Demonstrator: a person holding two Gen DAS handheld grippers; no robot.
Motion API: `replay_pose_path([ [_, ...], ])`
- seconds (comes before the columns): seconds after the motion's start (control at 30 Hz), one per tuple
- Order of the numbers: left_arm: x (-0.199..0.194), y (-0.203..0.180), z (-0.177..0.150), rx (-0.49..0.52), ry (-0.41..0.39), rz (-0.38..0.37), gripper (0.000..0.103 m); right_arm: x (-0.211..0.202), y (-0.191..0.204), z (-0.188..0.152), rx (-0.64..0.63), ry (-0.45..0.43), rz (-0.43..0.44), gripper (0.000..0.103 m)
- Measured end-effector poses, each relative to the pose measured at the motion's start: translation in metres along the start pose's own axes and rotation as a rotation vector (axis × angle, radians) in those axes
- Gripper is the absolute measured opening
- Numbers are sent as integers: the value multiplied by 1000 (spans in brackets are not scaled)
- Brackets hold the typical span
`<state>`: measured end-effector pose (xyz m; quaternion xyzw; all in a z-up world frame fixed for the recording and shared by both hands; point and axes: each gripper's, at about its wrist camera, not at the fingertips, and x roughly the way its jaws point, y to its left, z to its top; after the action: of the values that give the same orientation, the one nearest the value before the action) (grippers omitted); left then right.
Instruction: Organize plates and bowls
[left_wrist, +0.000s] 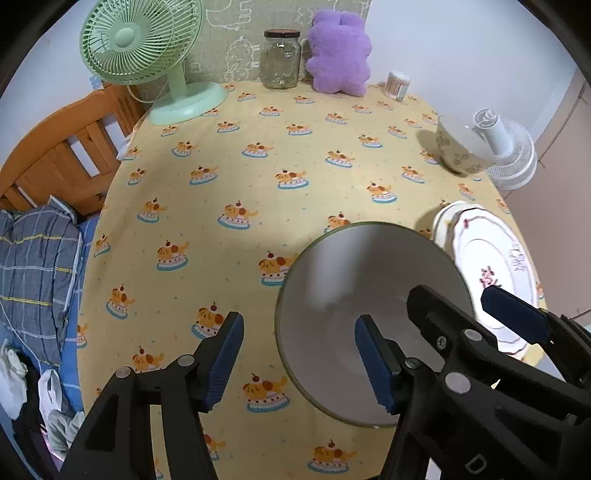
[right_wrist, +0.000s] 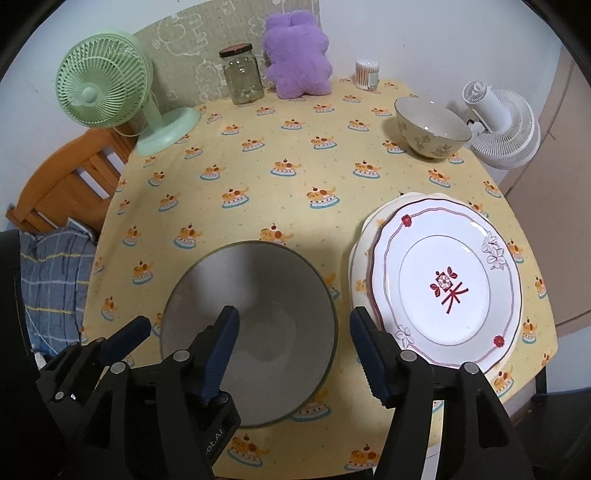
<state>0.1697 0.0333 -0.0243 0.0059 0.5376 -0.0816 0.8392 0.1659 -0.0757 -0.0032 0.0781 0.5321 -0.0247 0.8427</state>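
Observation:
A wide grey bowl (left_wrist: 351, 280) (right_wrist: 258, 280) stands upright on the yellow tablecloth near the front. My left gripper (left_wrist: 299, 358) straddles its left rim, one pad inside and one outside, neither pressing. My right gripper (right_wrist: 295, 350) (left_wrist: 454, 299) straddles the right rim the same way, its outer finger between the bowl and a stack of plates (right_wrist: 443, 280) (left_wrist: 491, 266). The top plate is white with red marks. A floral bowl (right_wrist: 432, 129) (left_wrist: 461, 147) stands at the far right.
Along the back stand a green fan (right_wrist: 103, 85), a glass jar (right_wrist: 242, 77), a purple plush toy (right_wrist: 297, 55) and a cotton swab tub (right_wrist: 367, 74). A white fan (right_wrist: 502, 125) sits off the right edge. A wooden bed frame (left_wrist: 62, 155) lies to the left.

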Motion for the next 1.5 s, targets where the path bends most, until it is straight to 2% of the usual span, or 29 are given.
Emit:
replay_pose_path([
  [0.1,-10,-2,3,4,-24,-5,69,-11,-1,1,8,-19,14,73],
  [0.13,-14,-4,5,7,-38,4,73,-15,-2,2,7,-31,12,76],
  [0.23,-21,-9,11,14,-69,36,75,-23,-4,7,5,-57,1,80],
  [0.57,-28,-40,30,18,-116,53,75,-31,-36,29,12,-96,29,80],
  [0.83,-25,-78,53,-33,-125,82,75,-31,-72,58,-14,-65,8,80],
  [0.97,-18,-98,66,-70,-110,95,75,-26,-93,76,-26,-40,4,80],
  [1.1,-12,-117,79,-80,-115,119,74,-23,-111,90,-55,-42,25,80],
  [1.2,-4,-130,90,-92,-124,134,73,-15,-126,106,-65,-11,54,80],
  [1.37,13,-155,112,-107,-128,142,72,-7,-145,128,-141,-49,25,80],
  [1.5,23,-173,130,-112,-150,152,72,2,-167,147,-144,-68,34,80],
])
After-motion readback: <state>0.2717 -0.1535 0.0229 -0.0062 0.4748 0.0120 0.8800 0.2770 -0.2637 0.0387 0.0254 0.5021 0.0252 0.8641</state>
